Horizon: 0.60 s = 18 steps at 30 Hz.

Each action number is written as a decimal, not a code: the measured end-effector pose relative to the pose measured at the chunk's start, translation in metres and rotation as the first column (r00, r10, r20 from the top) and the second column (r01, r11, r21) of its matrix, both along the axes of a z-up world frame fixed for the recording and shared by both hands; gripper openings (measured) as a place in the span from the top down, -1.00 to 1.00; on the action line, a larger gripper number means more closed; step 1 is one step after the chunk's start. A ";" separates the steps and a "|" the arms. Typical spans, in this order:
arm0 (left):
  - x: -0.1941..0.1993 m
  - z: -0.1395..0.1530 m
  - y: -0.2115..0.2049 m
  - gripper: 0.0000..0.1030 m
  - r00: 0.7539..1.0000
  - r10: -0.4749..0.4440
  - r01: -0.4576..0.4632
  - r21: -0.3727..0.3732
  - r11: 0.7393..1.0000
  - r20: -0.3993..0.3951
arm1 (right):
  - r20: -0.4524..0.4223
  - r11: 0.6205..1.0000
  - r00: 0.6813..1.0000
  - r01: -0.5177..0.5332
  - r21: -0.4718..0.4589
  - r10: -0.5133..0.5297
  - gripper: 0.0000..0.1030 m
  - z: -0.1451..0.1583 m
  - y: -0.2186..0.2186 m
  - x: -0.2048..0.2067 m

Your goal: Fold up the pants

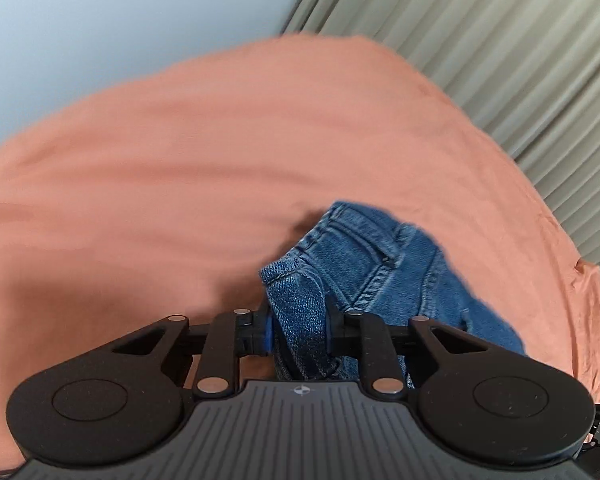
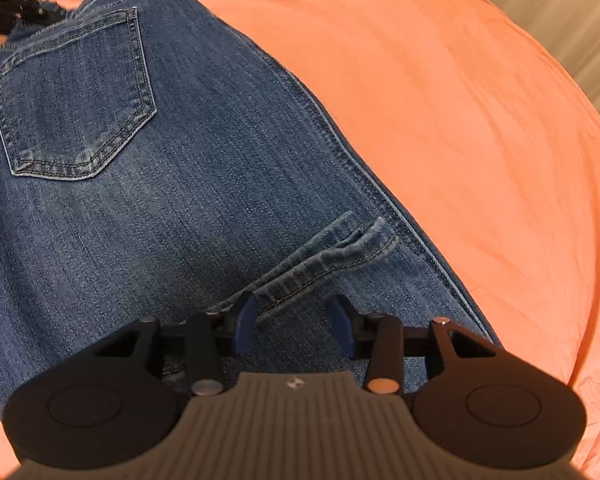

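Blue jeans (image 2: 188,184) lie on an orange sheet (image 2: 460,112), back pocket (image 2: 72,96) facing up. The stitched leg hems (image 2: 324,256) are folded over onto the seat. My right gripper (image 2: 296,328) stands open just above the denim, its left finger beside the end of the hems, and no fabric is pinched. In the left wrist view my left gripper (image 1: 298,332) is shut on a bunched fold of the jeans (image 1: 364,264) near the waistband, and the fabric rises off the sheet. Part of the left gripper's black body (image 2: 4,4) shows at the far waist end.
The orange sheet (image 1: 180,152) spreads wide on all sides of the jeans. Grey-green pleated curtains (image 1: 500,60) hang beyond its far right edge, and a pale wall (image 1: 100,20) stands behind at the left.
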<state>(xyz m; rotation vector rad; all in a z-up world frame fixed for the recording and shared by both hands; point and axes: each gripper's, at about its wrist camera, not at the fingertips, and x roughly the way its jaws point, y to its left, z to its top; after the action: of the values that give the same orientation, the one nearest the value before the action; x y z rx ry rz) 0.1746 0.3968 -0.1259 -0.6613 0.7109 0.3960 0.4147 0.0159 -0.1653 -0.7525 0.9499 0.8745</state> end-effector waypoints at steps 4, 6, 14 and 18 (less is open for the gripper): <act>-0.005 0.051 -0.029 0.66 0.996 -0.042 0.034 0.098 0.995 0.078 | 0.019 0.999 1.000 0.022 0.024 -0.022 0.25 0.006 -0.008 -0.006; -0.004 0.079 -0.052 0.66 0.991 -0.088 0.072 0.153 0.986 0.099 | 0.020 0.998 0.999 0.040 0.050 -0.041 0.21 0.014 -0.018 -0.010; 0.015 0.157 -0.195 0.66 0.924 -0.360 0.280 0.419 0.864 0.125 | -0.046 0.964 0.984 0.175 0.200 -0.169 0.21 0.056 -0.094 -0.028; 0.030 0.156 -0.282 0.66 0.865 -0.498 0.400 0.519 0.755 0.058 | -0.066 0.939 0.968 0.252 0.236 -0.243 0.21 0.065 -0.140 -0.040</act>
<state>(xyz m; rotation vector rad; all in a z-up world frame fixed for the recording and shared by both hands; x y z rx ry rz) 0.2049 0.1147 0.0301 -0.0228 0.5276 0.0469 0.3747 -0.1241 -0.1006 -0.3976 0.9267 0.7664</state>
